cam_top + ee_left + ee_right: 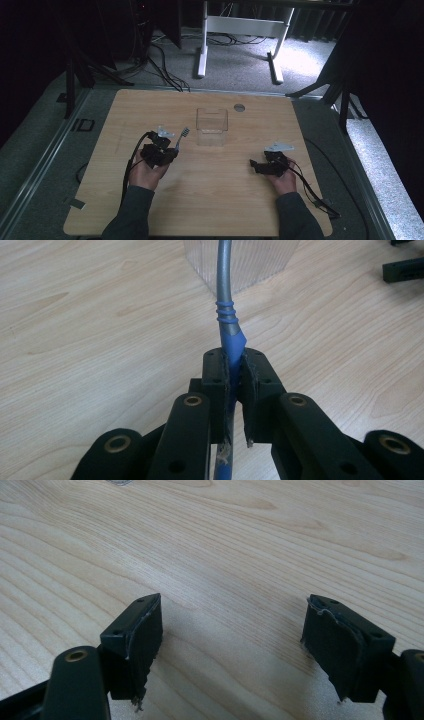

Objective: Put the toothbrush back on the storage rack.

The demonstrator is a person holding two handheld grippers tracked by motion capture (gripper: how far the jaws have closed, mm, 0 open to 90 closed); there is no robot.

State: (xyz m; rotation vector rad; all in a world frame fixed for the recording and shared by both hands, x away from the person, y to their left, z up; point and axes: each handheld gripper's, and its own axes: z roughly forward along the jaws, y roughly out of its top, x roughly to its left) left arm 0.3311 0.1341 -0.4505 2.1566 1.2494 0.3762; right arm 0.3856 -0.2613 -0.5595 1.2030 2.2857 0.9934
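Firmly clamped in left gripper (234, 390), toothbrush (226, 315)

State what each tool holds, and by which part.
The left tool clamps a toothbrush by its blue handle. The right tool stands open, holding nothing.

Toothbrush (226, 315): blue-grey handle clamped in left tongs (235, 371), head raised toward clear box (212, 126).

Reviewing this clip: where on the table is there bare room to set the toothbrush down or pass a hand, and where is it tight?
Bare wood lies between the left gripper and the right gripper, along the near table edge between the sleeves, and on the far left corner. It is crowded only around the clear container, where the held toothbrush head sits close beside it.
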